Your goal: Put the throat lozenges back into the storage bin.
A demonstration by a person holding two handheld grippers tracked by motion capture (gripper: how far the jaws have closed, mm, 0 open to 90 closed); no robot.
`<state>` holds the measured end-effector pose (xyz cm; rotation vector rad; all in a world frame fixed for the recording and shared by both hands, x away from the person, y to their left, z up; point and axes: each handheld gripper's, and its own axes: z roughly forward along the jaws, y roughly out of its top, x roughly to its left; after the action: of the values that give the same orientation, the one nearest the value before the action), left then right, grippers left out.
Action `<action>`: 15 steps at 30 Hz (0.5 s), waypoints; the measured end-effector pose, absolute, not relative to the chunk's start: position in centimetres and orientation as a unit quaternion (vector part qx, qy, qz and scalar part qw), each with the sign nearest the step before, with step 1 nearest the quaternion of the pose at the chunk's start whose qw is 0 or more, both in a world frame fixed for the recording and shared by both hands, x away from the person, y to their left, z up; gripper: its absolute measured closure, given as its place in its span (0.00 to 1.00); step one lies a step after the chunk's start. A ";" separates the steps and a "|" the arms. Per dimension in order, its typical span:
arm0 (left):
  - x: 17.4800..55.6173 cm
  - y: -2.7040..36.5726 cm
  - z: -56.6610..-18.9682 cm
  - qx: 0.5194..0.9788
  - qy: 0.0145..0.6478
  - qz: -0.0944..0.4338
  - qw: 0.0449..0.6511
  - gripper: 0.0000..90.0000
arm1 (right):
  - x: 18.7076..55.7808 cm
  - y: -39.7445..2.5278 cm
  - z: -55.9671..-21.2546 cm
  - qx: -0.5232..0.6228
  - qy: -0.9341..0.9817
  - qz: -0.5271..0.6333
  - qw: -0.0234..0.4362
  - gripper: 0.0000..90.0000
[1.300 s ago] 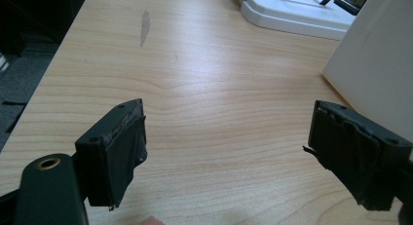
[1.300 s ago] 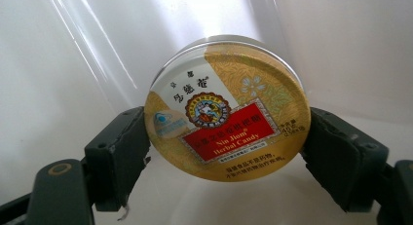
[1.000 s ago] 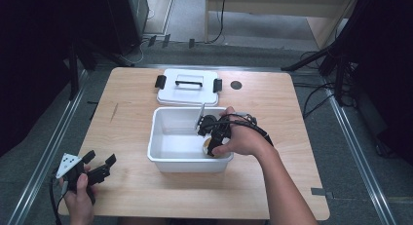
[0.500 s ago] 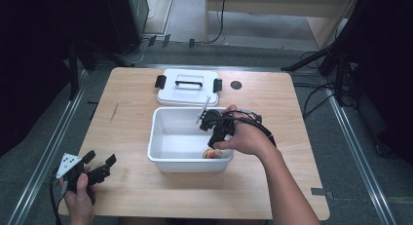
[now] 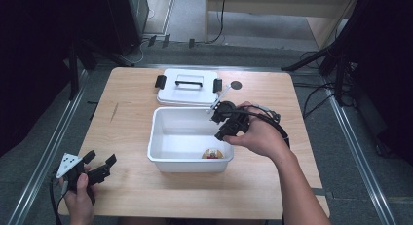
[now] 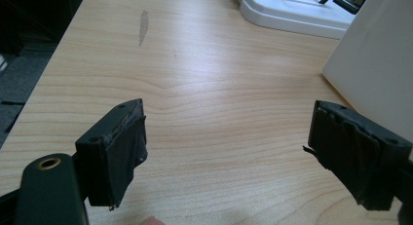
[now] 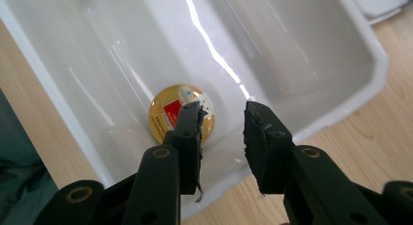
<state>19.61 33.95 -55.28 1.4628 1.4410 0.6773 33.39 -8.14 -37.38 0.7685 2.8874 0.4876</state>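
The wooden table [image 5: 131,113] carries a white plastic bin [image 5: 168,159] near its centre. At twelve o'clock from the bin, just beside its far rim, lies a white lid [image 5: 187,91] with a grey handle and a black clasp at each end. A small dark round mark [image 5: 236,84] sits on the tabletop at three o'clock from the lid. In the left gripper view a grey smear [image 6: 143,25] shows on the wood at eleven o'clock, and the bin's outer wall [image 6: 375,69] rises at two o'clock.

A round gold disc [image 7: 170,108] lies flat on the bin floor, close to the near wall; in the high view it [image 5: 213,154] sits toward the near right corner. Its face bears a red square label and a pale patch, with fine print around the rim; none of the writing can be read.

The right gripper [image 5: 225,123] hangs over the bin's right rim, its jaws parted with a narrow gap and holding nothing. In the right gripper view the disc lies below the right gripper [image 7: 223,132], at ten o'clock from the gap, partly hidden behind one jaw; whether the jaw touches it cannot be told.

The left gripper [image 5: 100,165] sits near the table's near left corner, at eight o'clock from the bin and well apart from the disc. Its jaws are spread wide over bare wood.
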 end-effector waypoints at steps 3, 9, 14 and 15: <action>19.6 33.9 -55.3 0.596 0.588 0.276 0.471 0.16 | 33.3 -9.2 -36.6 0.261 0.947 0.179 0.057 0.76; 19.6 33.9 -55.3 0.598 0.588 0.277 0.469 0.16 | 32.9 -11.4 -35.3 0.278 0.938 0.194 0.068 0.75; 19.6 33.9 -55.3 0.598 0.588 0.277 0.469 0.16 | 32.8 -13.2 -35.2 0.294 0.933 0.195 0.075 0.74; 19.6 33.9 -55.3 0.598 0.588 0.277 0.469 0.16 | 32.7 -13.6 -35.3 0.299 0.931 0.194 0.074 0.74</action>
<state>19.61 33.93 -55.27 1.4663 1.4412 0.6784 32.73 -13.64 -35.34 0.8977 2.7953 0.5814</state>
